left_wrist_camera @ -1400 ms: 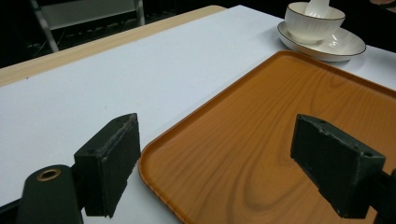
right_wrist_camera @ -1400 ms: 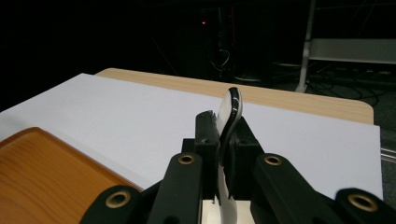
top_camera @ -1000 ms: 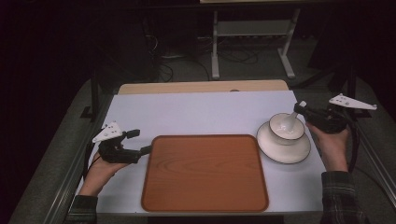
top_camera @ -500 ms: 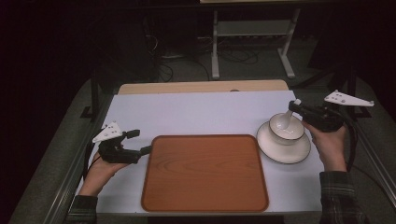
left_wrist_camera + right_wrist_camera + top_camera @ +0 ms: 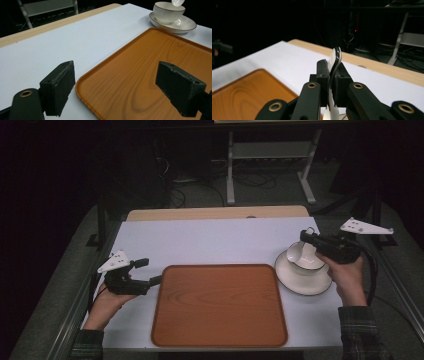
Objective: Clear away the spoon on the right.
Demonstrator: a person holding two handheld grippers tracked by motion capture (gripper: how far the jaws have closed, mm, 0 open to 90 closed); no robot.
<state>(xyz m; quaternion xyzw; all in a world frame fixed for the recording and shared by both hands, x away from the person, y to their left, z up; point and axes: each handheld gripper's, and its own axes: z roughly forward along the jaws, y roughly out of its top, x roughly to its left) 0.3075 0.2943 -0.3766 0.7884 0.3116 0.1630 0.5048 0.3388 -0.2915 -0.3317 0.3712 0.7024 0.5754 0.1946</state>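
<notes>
A: Dark room behind; metal stand legs [image 5: 270,165] and loose cables on the floor past the desk [image 5: 210,240]. High view: white desk top with a pale wood strip [image 5: 215,213] along its far edge. Wooden tray [image 5: 219,305] sits near the front, centre

B: Hands?

A: Left hand [image 5: 102,305] rests on the desk just left of the tray, holding the left claw [image 5: 150,272]; jaws spread, one tip close to the tray's left rim. Right hand [image 5: 347,277] at the far right holds the right claw [image 5: 305,238] above the white cup [image 5: 304,256], which stands on a white saucer [image 5: 304,279] beside the tray's right edge

B: Left gripper view?

A: Both black pads [image 5: 58,87] stand wide apart, nothing between them. Tray's rounded corner lies between and below them. Cup and saucer sit far off at the upper right, dark line along the saucer rim; a white spoon bowl [image 5: 177,2] hangs over the cup at the frame's top edge

B: Right gripper view?

A: Jaws clenched on a white spoon [image 5: 335,62] with a dark edge, gripped along its handle, the curved end rising above the pads. Tray corner at the lower left, white desk and wood strip beyond, stand legs in the dark at right. Cannot tell from this view how high the spoon sits over the cup
</notes>
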